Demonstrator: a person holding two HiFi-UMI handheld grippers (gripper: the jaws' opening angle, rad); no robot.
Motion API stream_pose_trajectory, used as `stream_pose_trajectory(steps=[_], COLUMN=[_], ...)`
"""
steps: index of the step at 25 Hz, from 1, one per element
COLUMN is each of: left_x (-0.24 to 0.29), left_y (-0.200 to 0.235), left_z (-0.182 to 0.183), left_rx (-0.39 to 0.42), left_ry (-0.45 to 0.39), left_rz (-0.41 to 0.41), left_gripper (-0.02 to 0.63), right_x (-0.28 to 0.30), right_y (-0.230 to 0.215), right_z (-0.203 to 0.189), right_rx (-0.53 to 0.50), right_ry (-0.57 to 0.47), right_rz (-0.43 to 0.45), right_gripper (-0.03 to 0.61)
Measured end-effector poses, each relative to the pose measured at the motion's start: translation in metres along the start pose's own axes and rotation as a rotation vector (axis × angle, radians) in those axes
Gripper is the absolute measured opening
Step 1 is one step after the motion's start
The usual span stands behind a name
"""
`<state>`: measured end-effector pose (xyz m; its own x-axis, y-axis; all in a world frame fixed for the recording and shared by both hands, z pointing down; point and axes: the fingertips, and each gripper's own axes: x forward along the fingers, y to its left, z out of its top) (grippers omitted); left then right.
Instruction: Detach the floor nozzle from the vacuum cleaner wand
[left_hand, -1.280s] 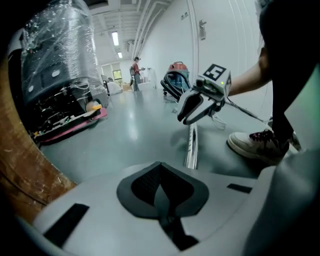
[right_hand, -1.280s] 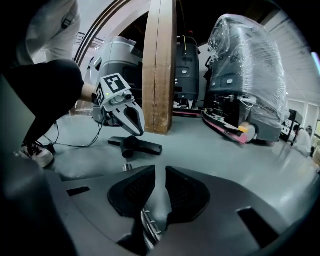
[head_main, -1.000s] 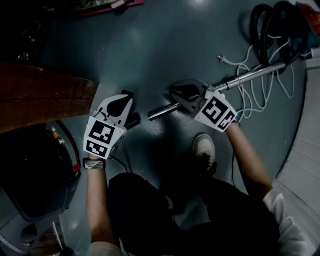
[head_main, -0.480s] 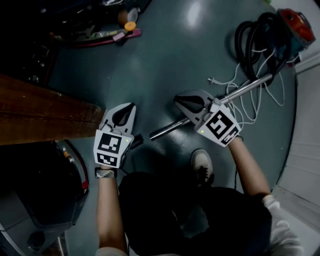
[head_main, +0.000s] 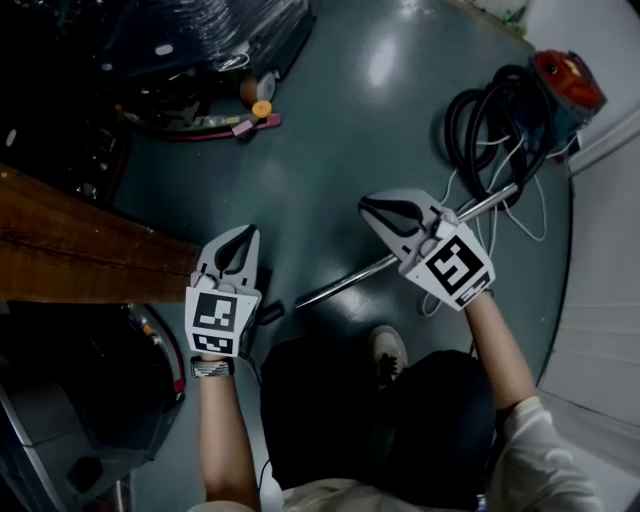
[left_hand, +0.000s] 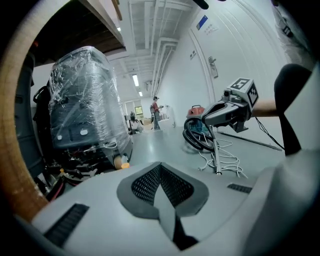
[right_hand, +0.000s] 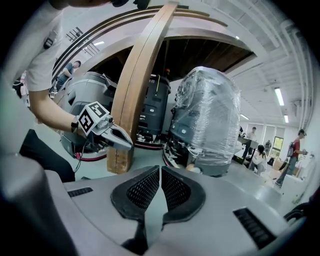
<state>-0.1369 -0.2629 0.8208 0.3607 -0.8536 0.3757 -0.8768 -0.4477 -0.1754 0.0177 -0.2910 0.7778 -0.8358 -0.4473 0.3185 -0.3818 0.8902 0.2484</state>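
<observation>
While both grippers hang above the floor (head_main: 340, 130), the wand (head_main: 345, 283) lies on it between them, running toward the vacuum cleaner (head_main: 560, 85) — held by neither. The left gripper (head_main: 248, 235) has its jaws pressed together, empty. The right gripper (head_main: 367, 205) shows only a sliver between its jaws, with nothing in it. A dark piece (head_main: 271, 312) at the wand's near end is too dim to identify.

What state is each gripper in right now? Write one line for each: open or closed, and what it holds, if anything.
Left gripper: closed, nothing between its jaws.
Right gripper: closed, nothing between its jaws.
</observation>
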Motion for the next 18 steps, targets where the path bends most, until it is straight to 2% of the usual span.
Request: stream_pose_trajectory(steps=[8,14,18], left_x=[-0.014,-0.037,-0.060], left_y=[-0.014,-0.014,-0.004], left_z=[0.084,0.181,0.241], left_rx=[-0.015,-0.055,-0.067], left_ry=[-0.036,-0.101,-0.096], left_rz=[0.011,0.010,0.011], left_gripper=[0.002,0.002,0.002], right_x=[-0.040,-0.073,-0.089], right_y=[-0.038,-0.064,-0.076], right_z=[0.061,0.140,0.202], right_rx=[0.005,-0.007,-0.021], right_ry=[0.020,0.009,0.009], right_rz=[-0.050,-0.074,-0.083], right_gripper=[0.037,0.037,0.037])
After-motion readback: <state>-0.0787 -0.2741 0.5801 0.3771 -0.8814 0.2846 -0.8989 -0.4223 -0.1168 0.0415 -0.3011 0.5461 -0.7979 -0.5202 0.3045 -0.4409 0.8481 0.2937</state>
